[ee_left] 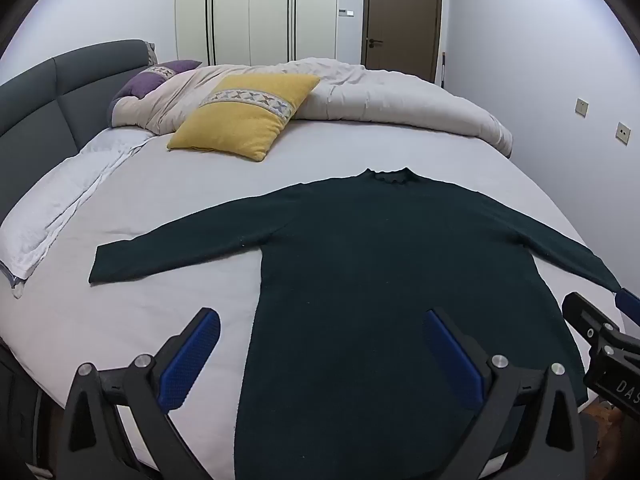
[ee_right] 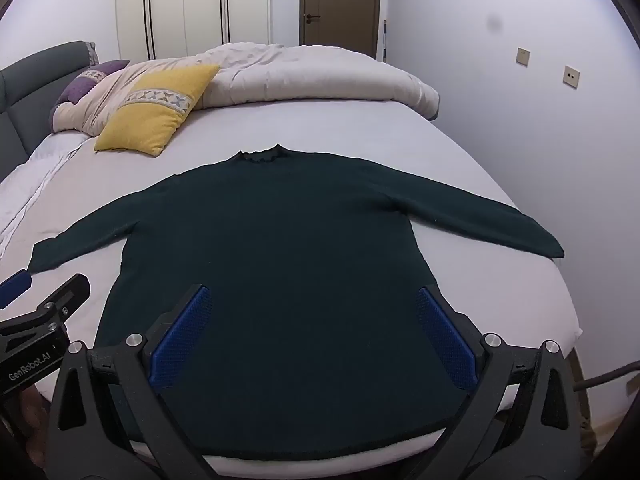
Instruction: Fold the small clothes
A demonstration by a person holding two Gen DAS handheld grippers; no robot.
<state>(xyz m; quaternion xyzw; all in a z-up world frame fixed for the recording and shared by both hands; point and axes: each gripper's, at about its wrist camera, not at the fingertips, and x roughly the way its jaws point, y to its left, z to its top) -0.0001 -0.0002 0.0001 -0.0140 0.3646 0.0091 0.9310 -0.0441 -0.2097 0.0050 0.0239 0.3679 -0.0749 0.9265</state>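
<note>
A dark green long-sleeved sweater (ee_left: 380, 264) lies flat on the bed, collar far, hem near, both sleeves spread out to the sides; it also shows in the right wrist view (ee_right: 280, 248). My left gripper (ee_left: 322, 324) is open and empty, held above the sweater's lower left edge. My right gripper (ee_right: 314, 300) is open and empty, held above the sweater's lower body near the hem. Each gripper shows at the edge of the other's view.
The bed (ee_left: 180, 208) has a pale grey sheet. A yellow pillow (ee_left: 244, 114), a purple pillow (ee_left: 156, 78) and a bunched duvet (ee_left: 380, 96) lie at the far side. A grey headboard (ee_left: 48, 96) stands left. A wall (ee_right: 540, 140) runs close on the right.
</note>
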